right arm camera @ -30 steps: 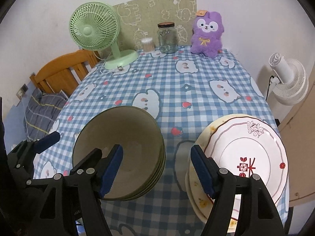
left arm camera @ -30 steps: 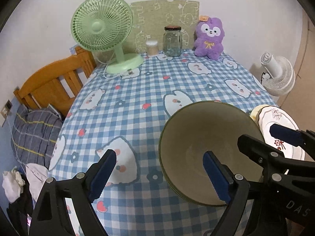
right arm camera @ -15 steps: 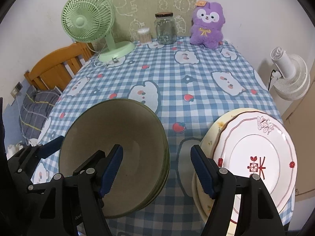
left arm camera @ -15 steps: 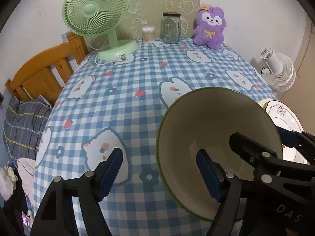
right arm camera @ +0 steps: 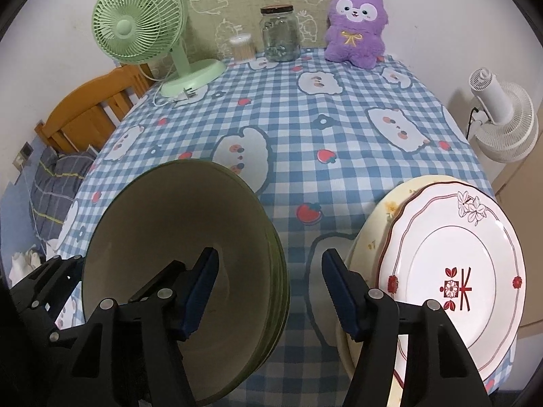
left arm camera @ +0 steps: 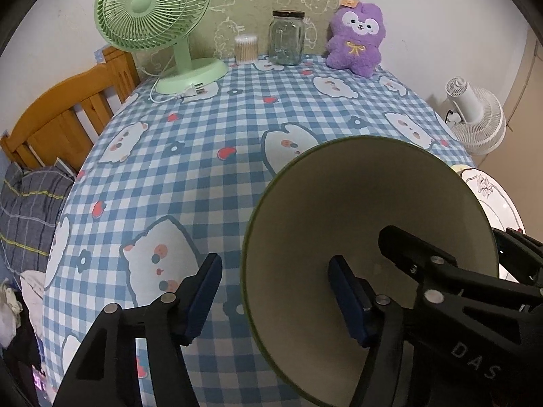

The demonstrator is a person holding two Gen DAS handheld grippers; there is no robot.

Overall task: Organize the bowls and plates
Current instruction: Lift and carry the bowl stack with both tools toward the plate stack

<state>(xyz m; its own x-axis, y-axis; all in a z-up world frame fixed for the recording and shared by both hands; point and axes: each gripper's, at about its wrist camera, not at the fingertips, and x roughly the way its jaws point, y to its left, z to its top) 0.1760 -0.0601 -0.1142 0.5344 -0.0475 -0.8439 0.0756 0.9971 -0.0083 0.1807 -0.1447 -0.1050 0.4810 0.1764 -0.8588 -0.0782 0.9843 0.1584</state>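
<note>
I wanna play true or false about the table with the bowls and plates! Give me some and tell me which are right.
1. The green fan stands at the far end of the table, left of the glass jar. True.
2. The bowls are bright red. False: they are olive green, nested in a stack.
3. The purple plush toy lies inside a bowl. False: it sits on the checked tablecloth by the wall.
4. The white plate with red flowers rests on a cream plate. True.
5. The right gripper straddles the bowls' rim. True.
</note>
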